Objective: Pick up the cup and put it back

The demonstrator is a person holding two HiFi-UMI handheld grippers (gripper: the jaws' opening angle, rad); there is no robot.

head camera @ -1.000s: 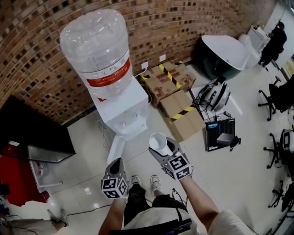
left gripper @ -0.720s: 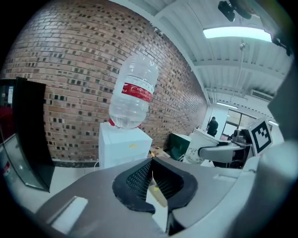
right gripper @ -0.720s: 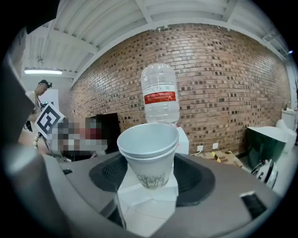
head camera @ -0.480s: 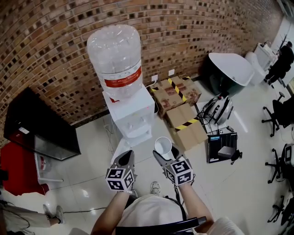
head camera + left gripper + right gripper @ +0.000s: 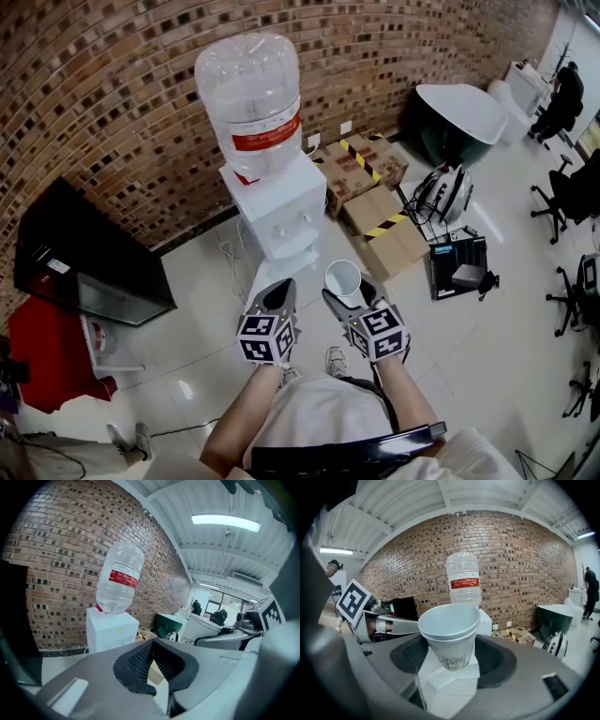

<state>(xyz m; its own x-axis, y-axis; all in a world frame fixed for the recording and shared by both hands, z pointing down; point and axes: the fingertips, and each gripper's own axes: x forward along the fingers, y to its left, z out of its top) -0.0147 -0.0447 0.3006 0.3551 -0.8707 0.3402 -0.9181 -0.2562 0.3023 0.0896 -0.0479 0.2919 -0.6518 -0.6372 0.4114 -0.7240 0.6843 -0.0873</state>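
Low in the middle of the head view, the left gripper has its jaws closed together with nothing in them. Just right of it, the right gripper squeezes the white paper cup, which stands upright between its jaws, up in the air. Behind them, in the upper middle, a white water cooler carries a big clear plastic bottle against the red brick wall

No text is readable; the red label on the water bottle is blurred.
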